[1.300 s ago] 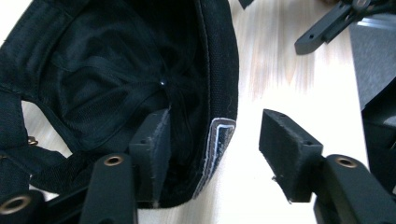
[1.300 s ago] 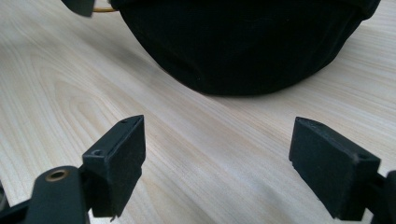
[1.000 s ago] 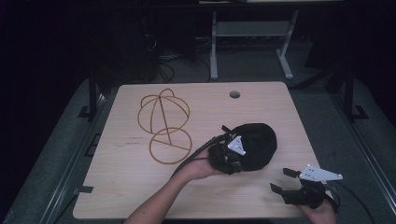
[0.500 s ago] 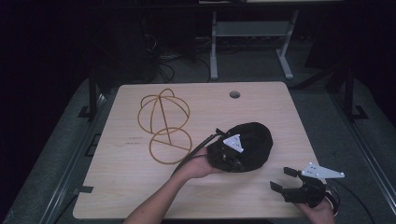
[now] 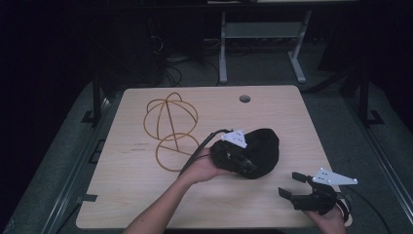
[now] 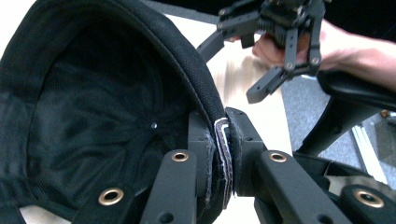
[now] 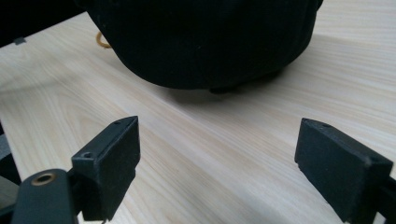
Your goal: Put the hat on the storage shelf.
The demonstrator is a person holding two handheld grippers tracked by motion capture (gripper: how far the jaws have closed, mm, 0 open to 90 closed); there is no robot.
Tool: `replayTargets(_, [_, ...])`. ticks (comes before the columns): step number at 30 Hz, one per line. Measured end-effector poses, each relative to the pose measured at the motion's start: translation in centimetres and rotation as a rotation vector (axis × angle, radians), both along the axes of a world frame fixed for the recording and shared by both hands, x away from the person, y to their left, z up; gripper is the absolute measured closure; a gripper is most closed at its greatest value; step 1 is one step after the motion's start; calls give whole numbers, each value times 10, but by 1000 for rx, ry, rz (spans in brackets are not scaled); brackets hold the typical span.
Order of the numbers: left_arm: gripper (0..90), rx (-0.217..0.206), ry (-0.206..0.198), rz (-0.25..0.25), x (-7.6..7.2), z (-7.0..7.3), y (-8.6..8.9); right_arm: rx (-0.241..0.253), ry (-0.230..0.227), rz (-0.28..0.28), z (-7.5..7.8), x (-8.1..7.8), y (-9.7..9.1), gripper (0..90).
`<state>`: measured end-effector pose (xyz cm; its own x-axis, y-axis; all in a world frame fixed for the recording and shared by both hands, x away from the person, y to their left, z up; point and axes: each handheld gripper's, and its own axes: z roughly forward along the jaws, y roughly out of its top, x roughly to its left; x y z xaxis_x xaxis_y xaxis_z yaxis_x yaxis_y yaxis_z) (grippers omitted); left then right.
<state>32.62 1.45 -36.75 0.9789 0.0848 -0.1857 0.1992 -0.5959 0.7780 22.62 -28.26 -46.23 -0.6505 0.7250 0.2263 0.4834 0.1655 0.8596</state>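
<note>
A black cap (image 5: pixel 265 146) lies right of the table's middle, and its rim is raised. My left gripper (image 5: pixel 246 165) is shut on that rim. In the left gripper view the pads pinch the rim's band (image 6: pixel 223 135), and the cap's dark inside (image 6: pixel 93 116) faces the camera. My right gripper (image 5: pixel 290 185) stands open near the front right corner, just short of the cap (image 7: pixel 205 37). Its jaws have just been opening a little, with nothing between the pads (image 7: pixel 116 144). The same gripper (image 6: pixel 232 70) shows beyond the cap in the left gripper view.
A golden wire frame (image 5: pixel 170 124), dome-shaped on a ring base, stands on the wooden table (image 5: pixel 126 190) at the left middle. A cable hole (image 5: pixel 244 99) sits near the far edge. Dark floor and a metal stand lie beyond the table.
My left gripper has closed on the cap's rim and risen a little, tipping the cap up. The right gripper has stayed in place.
</note>
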Motion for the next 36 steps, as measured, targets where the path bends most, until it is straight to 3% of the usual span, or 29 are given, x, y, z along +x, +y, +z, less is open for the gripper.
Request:
replayTargets(7, [811,-47,26,-5,1,8,3,10,-20,4,4,2,3,138])
replayTargets(13, [810,-64,22,-21,-2,16,3,19,-46,14,6,2,6,142])
replayTargets(21, [810,-99,11,-52,-9,28,-1,78,-91,15,14,2,9,146])
replayTargets(27, [810,-138,-5,-72,-14,47,-1,148,-141,19,30,-1,7,146])
replayTargets(36, [810,-143,-49,-91,-22,67,-2,176,-190,18,54,-1,2,146])
